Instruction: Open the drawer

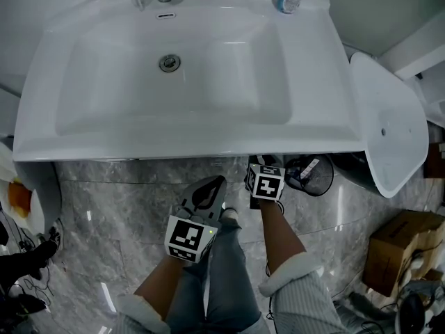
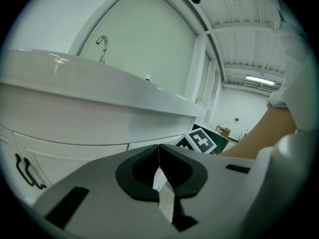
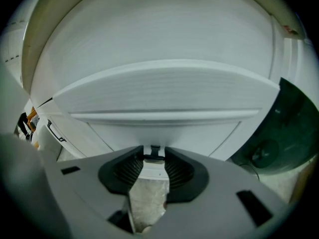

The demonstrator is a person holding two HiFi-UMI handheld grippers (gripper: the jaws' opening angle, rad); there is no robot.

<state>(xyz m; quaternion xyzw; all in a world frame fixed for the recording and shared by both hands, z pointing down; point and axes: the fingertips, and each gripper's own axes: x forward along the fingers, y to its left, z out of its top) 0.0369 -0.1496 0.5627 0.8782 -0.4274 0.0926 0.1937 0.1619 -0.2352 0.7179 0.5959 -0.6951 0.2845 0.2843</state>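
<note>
Barely started: right tool clamps small dark handle of white drawer front; drawer not yet pulled; left tool closed, empty.

1. Head view: cool, even, soft light. The white washbasin shows a mild sheen, and the floor beneath it is dimmer.
2. Both gripper views: heavy fisheye bending, black corners, blurred foreground.
3. A ceiling strip light glows at far right.
</note>
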